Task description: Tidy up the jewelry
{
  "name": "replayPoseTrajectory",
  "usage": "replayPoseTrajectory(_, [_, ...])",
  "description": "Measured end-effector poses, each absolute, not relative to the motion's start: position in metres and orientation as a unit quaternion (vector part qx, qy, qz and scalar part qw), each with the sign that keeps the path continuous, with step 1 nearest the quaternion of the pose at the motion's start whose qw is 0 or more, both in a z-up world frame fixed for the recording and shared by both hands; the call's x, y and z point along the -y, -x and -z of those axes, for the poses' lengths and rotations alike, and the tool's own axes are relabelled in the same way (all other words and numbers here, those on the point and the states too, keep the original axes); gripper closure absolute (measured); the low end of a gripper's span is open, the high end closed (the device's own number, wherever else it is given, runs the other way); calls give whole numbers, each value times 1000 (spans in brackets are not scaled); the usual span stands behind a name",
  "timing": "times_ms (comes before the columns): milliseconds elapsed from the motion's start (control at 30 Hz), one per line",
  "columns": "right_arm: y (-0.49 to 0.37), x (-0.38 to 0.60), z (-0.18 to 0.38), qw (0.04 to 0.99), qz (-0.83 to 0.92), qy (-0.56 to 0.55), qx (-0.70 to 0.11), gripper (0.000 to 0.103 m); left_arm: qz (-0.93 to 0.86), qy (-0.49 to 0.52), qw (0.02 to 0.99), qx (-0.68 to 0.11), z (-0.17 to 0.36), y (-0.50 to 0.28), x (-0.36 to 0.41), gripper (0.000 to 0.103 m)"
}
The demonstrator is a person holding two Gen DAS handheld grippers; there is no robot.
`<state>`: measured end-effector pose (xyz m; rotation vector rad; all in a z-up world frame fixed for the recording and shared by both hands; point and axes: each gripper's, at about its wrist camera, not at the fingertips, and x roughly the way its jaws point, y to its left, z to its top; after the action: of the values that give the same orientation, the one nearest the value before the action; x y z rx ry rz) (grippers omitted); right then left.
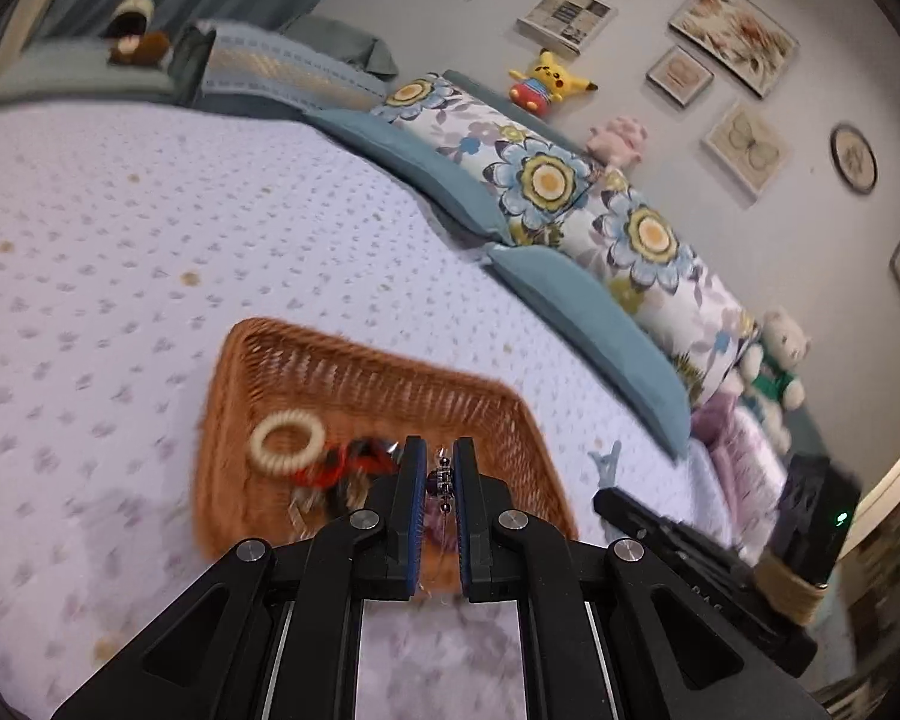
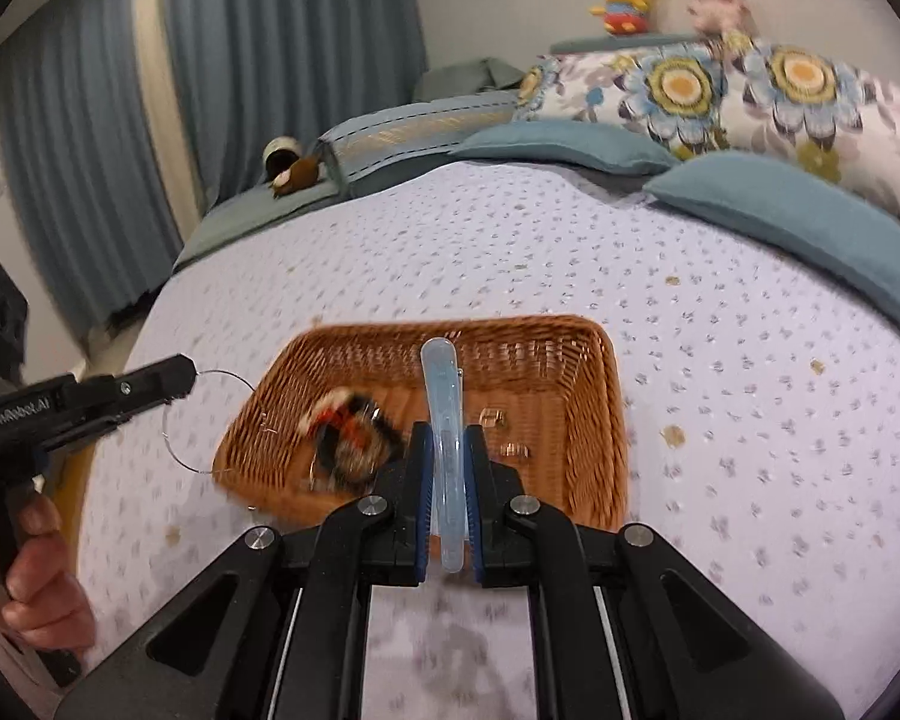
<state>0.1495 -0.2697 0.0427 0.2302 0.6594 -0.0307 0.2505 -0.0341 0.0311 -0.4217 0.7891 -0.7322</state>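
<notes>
Left gripper (image 1: 437, 457): clenched on beaded wire piece (image 1: 442, 476), probably earring or bracelet; dark beads between pads, thin wire loop (image 2: 210, 420) trailing beside basket in right view.

Right gripper (image 2: 448, 447): clamped on pale blue hair clip (image 2: 444, 420), tip reaching over basket.

Wicker basket (image 1: 390, 360): on dotted white bedspread (image 1: 150, 210); near edge hidden behind fingers. Contents: cream ring (image 1: 288, 440), red-black item (image 2: 348, 432), motion-blurred, kind unclear; small clear pieces (image 2: 492, 418) hard to make out.

Beyond: blue cushions (image 1: 588, 324), floral pillows (image 1: 546, 180).
</notes>
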Motion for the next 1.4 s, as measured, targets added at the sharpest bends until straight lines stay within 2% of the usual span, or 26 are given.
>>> replayPoseTrajectory(200, [-208, 290, -17, 918, 26, -143, -369, 92, 322, 193, 843, -386, -9, -296, 59, 94])
replayPoseTrajectory(567, [-232, 298, 26, 894, 22, -164, -417, 91, 266, 165, 850, -423, 41, -323, 66, 94])
replayPoseTrajectory(633, [-230, 300, 25, 897, 13, -169, -408, 88, 254, 145, 858, -422, 41, -319, 69, 93])
replayPoseTrajectory(667, [-228, 302, 23, 899, 10, -172, -403, 81, 253, 138, 860, -421, 40, -318, 70, 91])
replayPoseTrajectory(700, [-224, 302, 19, 902, 5, -175, -396, 78, 252, 129, 863, -419, 37, -315, 70, 83])
replayPoseTrajectory(733, [-218, 304, 14, 906, 1, -178, -385, 71, 250, 123, 867, -414, 34, -311, 70, 66])
replayPoseTrajectory(767, [-214, 305, 10, 909, 0, -179, -377, 67, 245, 118, 873, -406, 29, -307, 69, 56])
replayPoseTrajectory(800, [-209, 305, 5, 911, -2, -179, -371, 66, 240, 117, 878, -397, 24, -303, 68, 40])
replayPoseTrajectory(833, [-204, 305, 1, 912, -4, -178, -369, 66, 232, 117, 886, -384, 17, -296, 65, 38])
replayPoseTrajectory(1067, [-142, 283, -24, 926, 9, -143, -348, 65, 205, 83, 912, -347, -29, -239, 50, 38])
replayPoseTrajectory(1267, [-86, 249, -32, 945, 29, -63, -320, 64, 176, 20, 925, -335, -25, -163, 47, 37])
replayPoseTrajectory(1300, [-79, 244, -33, 948, 33, -50, -312, 62, 170, 13, 929, -327, -23, -154, 45, 37])
replayPoseTrajectory(1367, [-70, 241, -36, 955, 44, -38, -290, 51, 161, 10, 938, -306, -22, -140, 42, 37])
replayPoseTrajectory(1400, [-67, 241, -37, 958, 44, -41, -282, 48, 162, 13, 942, -295, -23, -135, 42, 37])
